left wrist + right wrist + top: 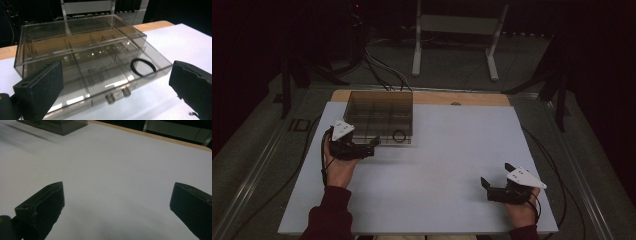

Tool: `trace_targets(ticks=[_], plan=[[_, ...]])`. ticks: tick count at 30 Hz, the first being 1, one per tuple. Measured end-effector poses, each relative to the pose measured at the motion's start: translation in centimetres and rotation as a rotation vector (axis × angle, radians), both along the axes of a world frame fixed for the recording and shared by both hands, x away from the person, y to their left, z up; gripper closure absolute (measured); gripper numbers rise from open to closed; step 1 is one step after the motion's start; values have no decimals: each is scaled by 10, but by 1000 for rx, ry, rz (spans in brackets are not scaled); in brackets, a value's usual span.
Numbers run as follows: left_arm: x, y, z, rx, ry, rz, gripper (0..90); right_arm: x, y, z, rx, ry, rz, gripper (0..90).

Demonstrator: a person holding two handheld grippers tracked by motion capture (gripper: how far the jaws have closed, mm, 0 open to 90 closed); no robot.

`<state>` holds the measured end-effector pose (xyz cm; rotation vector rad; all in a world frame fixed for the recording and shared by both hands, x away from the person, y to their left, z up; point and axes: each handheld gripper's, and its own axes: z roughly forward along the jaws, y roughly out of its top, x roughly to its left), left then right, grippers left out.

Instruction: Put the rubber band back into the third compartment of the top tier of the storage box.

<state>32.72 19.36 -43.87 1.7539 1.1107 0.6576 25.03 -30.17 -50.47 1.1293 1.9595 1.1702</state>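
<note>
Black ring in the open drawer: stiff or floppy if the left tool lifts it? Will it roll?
The black ring is thin and slightly oval, so probably a soft elastic band that would sag when lifted. It lies flat on the drawer floor, so rolling seems unlikely. Being so flat and close to the walls, it may be awkward for the wide-open left tool to pinch.

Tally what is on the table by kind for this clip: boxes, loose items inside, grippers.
Clear smoky plastic box with a pulled-out drawer: 1
Black ring lying in the drawer: 1
Grippers, both with jaws apart, holding nothing: 2 (left gripper, right gripper)
Total: 4
</note>
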Motion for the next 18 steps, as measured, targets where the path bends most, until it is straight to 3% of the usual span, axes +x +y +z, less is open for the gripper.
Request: trace_targets(ticks=[5, 9, 18], plan=[[-9, 6, -7, 10, -16, -15, 5, 0, 0, 0, 0, 1, 0, 1], [-20, 12, -15, -13, -29, -38, 5, 0, 1, 0, -2, 2, 2, 1], [-35, 19, -32, 14, -41, -15, 5, 0, 0, 0, 0, 2, 5, 1]])
